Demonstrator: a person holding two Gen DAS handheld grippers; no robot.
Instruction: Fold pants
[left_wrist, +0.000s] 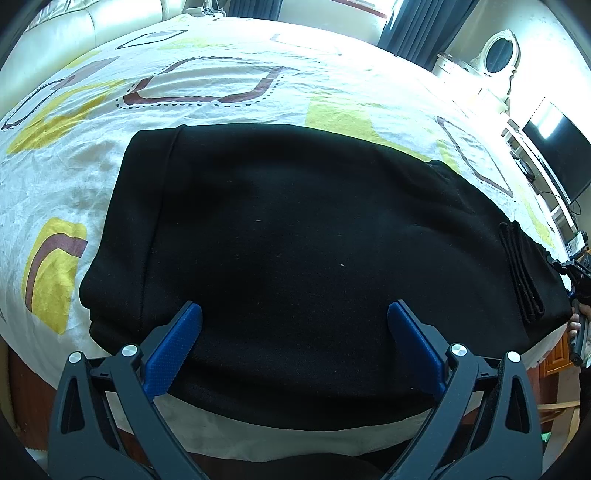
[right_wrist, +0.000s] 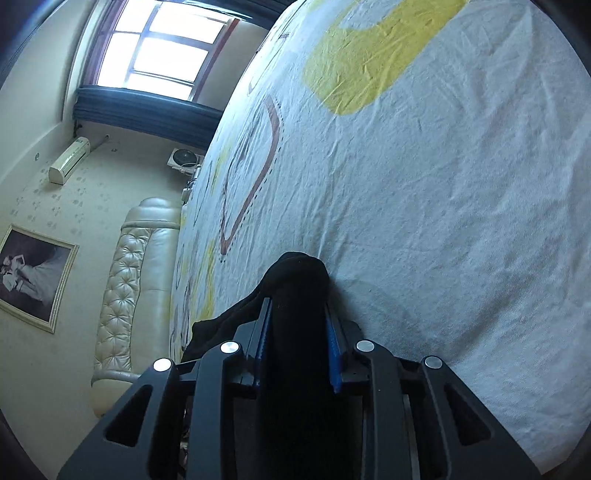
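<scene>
The black pants (left_wrist: 295, 240) lie folded flat on the bed sheet (left_wrist: 221, 66), directly ahead of and beneath the left tool (left_wrist: 294, 321). The left tool's jaws stand spread wide above the near edge of the fabric, with nothing pinched between its blue pads (left_wrist: 173, 354). The right tool (right_wrist: 298, 325) is rolled sideways; its jaws are drawn close and pinch a thick bunch of pants fabric, which bulges out past the fingertips. Beyond the right tool lies bare sheet; to its left are a padded headboard (right_wrist: 129, 295) and a window (right_wrist: 166, 44).
</scene>
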